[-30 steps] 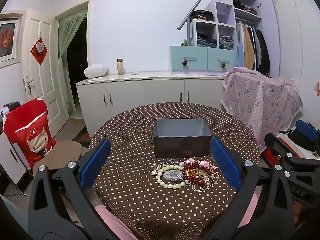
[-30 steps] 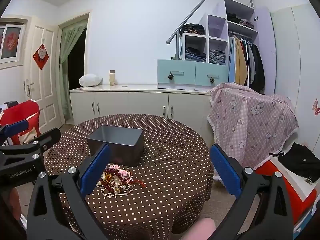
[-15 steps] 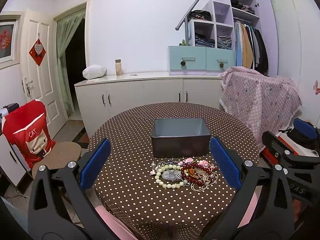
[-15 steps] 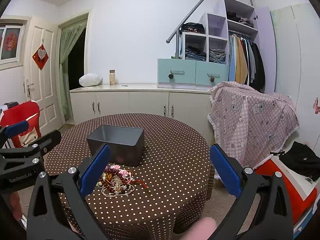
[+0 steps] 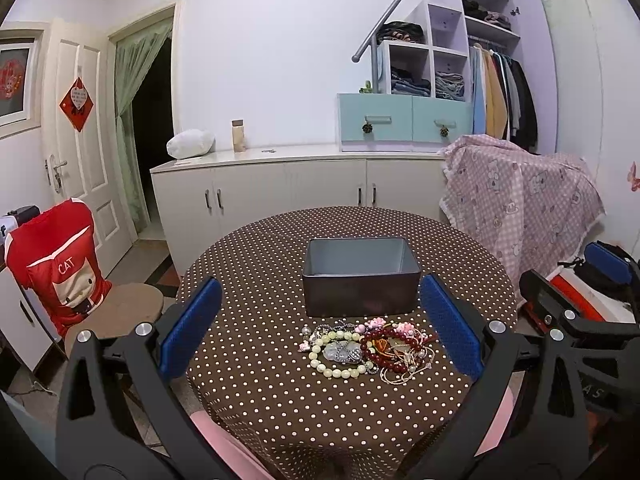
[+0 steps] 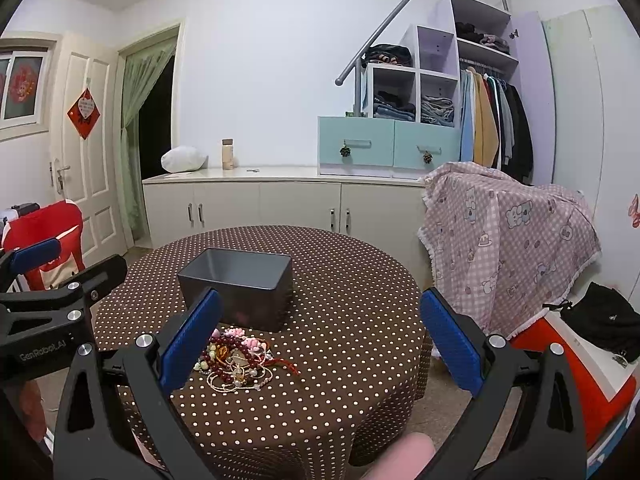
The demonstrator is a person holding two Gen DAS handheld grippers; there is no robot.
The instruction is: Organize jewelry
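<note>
Blue-padded, both my left gripper (image 5: 320, 340) and right gripper (image 6: 320, 340) stay spread wide and empty. Hardly anything's shifted this past second: the bead pile (image 5: 368, 350) sits untouched before the grey box (image 5: 360, 278), so sorting hasn't begun.

Jewelry pile (image 5: 366, 346) lies on the table (image 5: 256, 276), before the box (image 5: 360, 280).

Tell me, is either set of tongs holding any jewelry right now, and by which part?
Nothing is held. The left tongs and right tongs are open and empty; the jewelry pile lies untouched on the table.
</note>
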